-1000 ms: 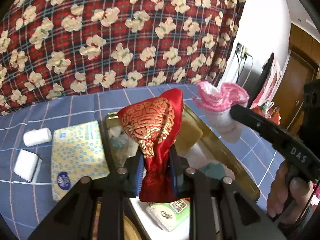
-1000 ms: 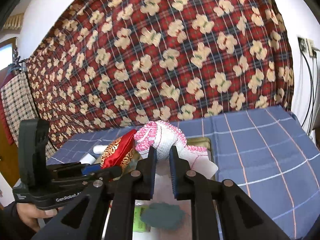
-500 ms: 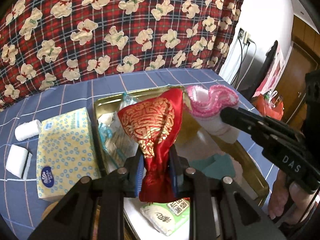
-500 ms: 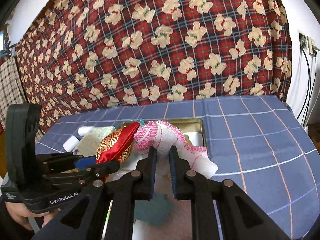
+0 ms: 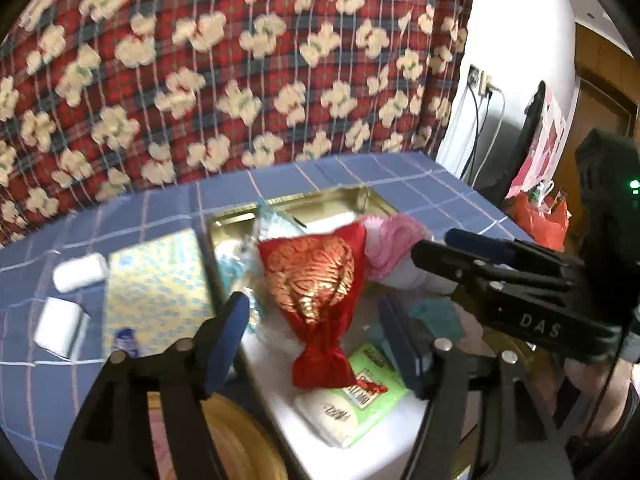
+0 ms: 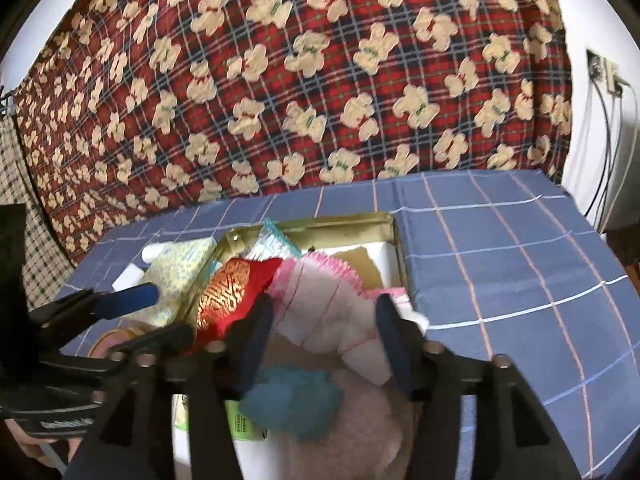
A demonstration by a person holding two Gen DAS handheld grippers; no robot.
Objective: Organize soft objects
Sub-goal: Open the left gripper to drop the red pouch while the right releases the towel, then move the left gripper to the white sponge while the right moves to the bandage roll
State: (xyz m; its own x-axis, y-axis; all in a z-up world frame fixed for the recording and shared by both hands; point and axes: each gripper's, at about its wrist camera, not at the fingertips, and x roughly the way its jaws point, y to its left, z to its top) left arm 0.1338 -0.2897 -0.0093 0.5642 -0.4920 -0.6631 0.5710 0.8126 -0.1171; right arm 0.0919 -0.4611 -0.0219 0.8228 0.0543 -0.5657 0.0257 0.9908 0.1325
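Note:
A red and gold brocade pouch (image 5: 316, 280) sits over the gold tin tray (image 5: 292, 204), between the spread fingers of my left gripper (image 5: 312, 312). Those jaws are opening and their pads stand clear of it. Just right of the pouch lies a pink and white knitted cloth (image 6: 332, 296), between the fingers of my right gripper (image 6: 324, 308). These jaws are opening too, without pressing on the cloth. The red pouch (image 6: 232, 292) and left gripper (image 6: 166, 312) show at the left of the right wrist view. The right gripper (image 5: 434, 242) reaches in from the right of the left wrist view.
A yellow dotted tissue pack (image 5: 156, 284) and two white rolls (image 5: 80, 272) lie left of the tray on the blue checked cloth. A green packet (image 5: 360, 396) and a teal cloth (image 6: 292, 400) lie near the tray's front. A plaid bear-print blanket hangs behind; cables run down the right wall.
Both grippers were shut, the left on the red pouch and the right on the pink cloth; now both have spread and let go. Both items sit lower, over the tray.

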